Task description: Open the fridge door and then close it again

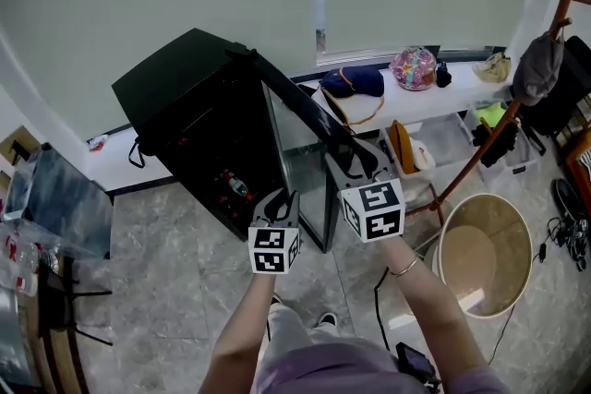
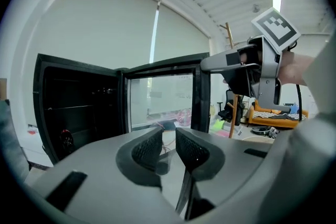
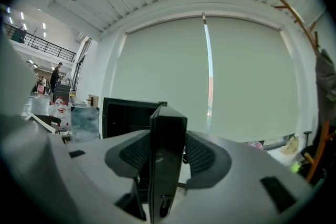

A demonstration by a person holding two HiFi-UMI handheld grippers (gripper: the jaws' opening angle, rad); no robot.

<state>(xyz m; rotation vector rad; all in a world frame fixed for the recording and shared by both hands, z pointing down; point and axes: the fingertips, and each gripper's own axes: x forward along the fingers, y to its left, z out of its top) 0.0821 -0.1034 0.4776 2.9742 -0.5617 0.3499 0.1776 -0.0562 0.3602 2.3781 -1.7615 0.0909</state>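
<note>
We list a black mini fridge [image 1: 185,101] standing on the grey tiled floor [image 1: 166,263] against the white wall, its cavity open toward us, something red low inside. Its glass door [image 1: 305,152] stands swung well out, hinged at the cabinet's right side. A round pale bin [image 1: 503,226] sits on the floor to the right, near the door. The right tongs [image 1: 358,163] pinch the door's free edge near its top corner, with a pad pressed on each face. The left tongs [image 1: 277,203] hang just beside them, before the open cavity, their pads a narrow gap apart with nothing between.
</note>
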